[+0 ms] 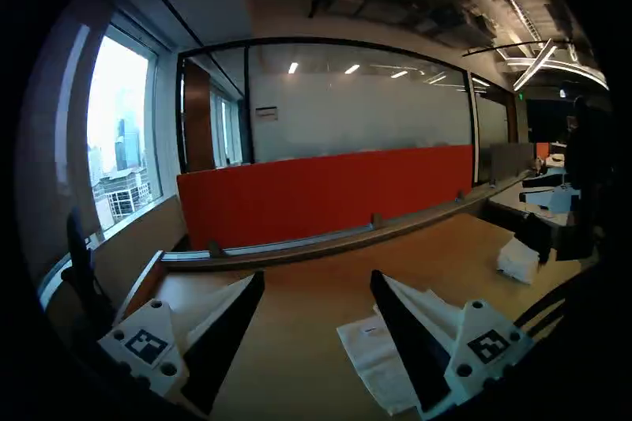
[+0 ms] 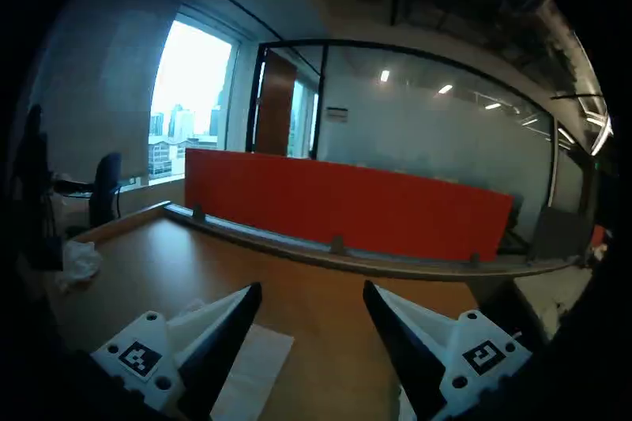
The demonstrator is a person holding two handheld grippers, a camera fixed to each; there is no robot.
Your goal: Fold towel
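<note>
Left gripper [image 1: 316, 276]: fingers spread wide, gripping nothing, above the brown wooden desk [image 1: 308, 334]. The flat white towel [image 1: 370, 351] lies at lower right of the frame, partly behind one finger.

Right gripper [image 2: 312, 287]: fingers equally spread, empty. The right gripper view places the towel [image 2: 257, 362] lower left of centre and a crumpled white cloth [image 2: 77, 261] at far left.

Nothing readable here, honestly. The small sign [image 1: 266, 113] on the glass wall [image 1: 355, 113], about 11 o'clock, is just a blur. The square markers [image 1: 146, 346] on the left gripper [image 1: 316, 275] and right gripper [image 2: 310, 286] are black-and-white patterns, no letters.
</note>
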